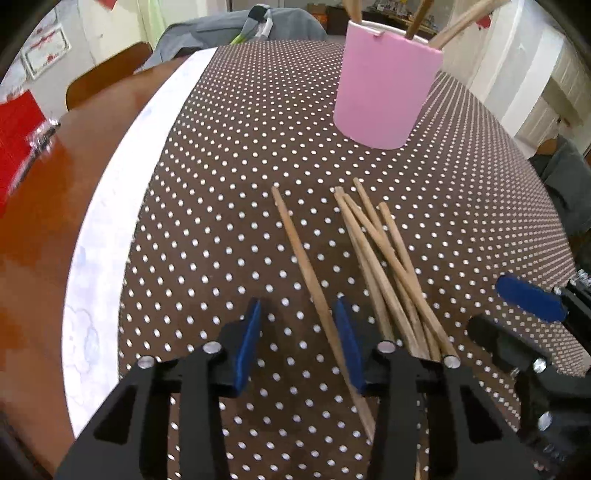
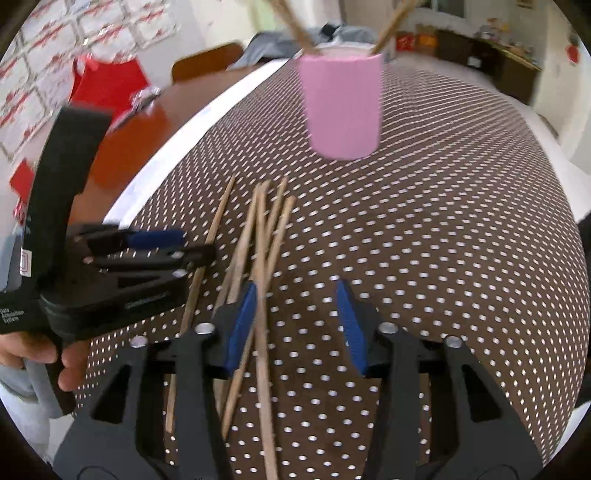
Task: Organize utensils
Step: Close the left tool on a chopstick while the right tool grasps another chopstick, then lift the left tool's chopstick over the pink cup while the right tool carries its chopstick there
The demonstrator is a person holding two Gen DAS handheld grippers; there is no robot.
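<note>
Chopsticks (image 1: 458,22) stand upright in pink cup (image 1: 384,92).

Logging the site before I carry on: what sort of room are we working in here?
Probably a lived-in home dining area: a table under a dotted brown cloth, a wooden chair pulled up to it, clothing heaped behind, and a pink holder with wooden chopsticks on the cloth.
</note>
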